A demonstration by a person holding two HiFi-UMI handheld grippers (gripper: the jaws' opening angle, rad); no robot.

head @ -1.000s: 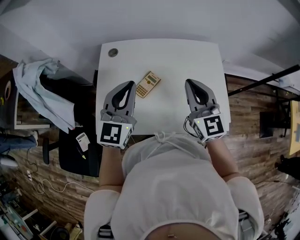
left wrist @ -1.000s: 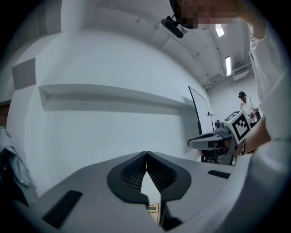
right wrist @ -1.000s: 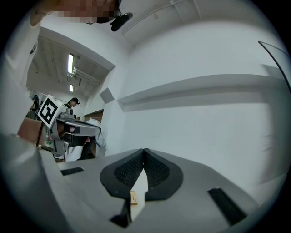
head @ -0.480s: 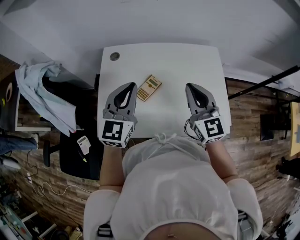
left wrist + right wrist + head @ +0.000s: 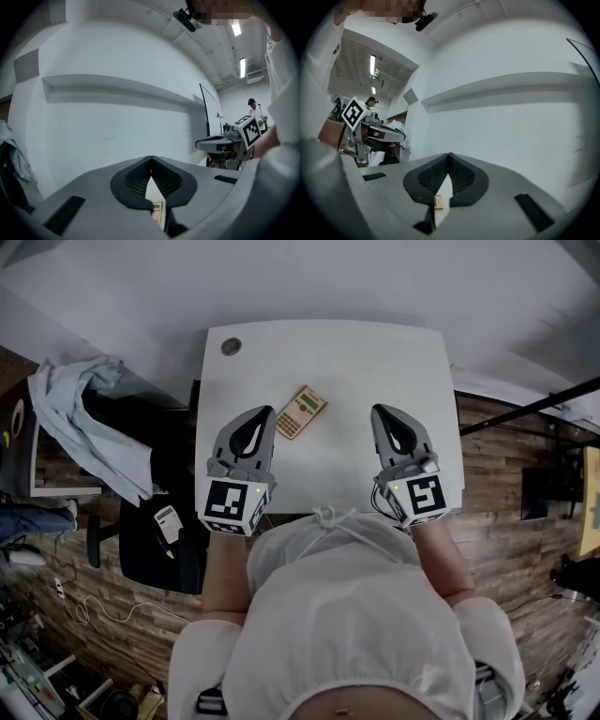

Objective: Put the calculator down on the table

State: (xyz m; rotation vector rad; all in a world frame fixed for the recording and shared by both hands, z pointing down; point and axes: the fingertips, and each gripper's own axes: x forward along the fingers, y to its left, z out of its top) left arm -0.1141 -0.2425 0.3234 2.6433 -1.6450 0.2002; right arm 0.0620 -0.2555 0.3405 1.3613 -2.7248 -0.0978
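A tan calculator lies flat on the white table, tilted diagonally, between the two grippers and nearer the left one. My left gripper hovers just left of it, jaws shut and empty. A sliver of the calculator shows through the gap below the left jaws. My right gripper is held over the table's right half, well apart from the calculator, shut with nothing in it. In the right gripper view the calculator appears small, low between the jaws.
A round cable grommet sits at the table's far left corner. A black chair with pale cloth draped on it stands left of the table. Wooden floor surrounds the table; a white wall rises behind it.
Both grippers stay almost where they were; the calculator lies in the same place on the table. Only the head view shifts slightly.
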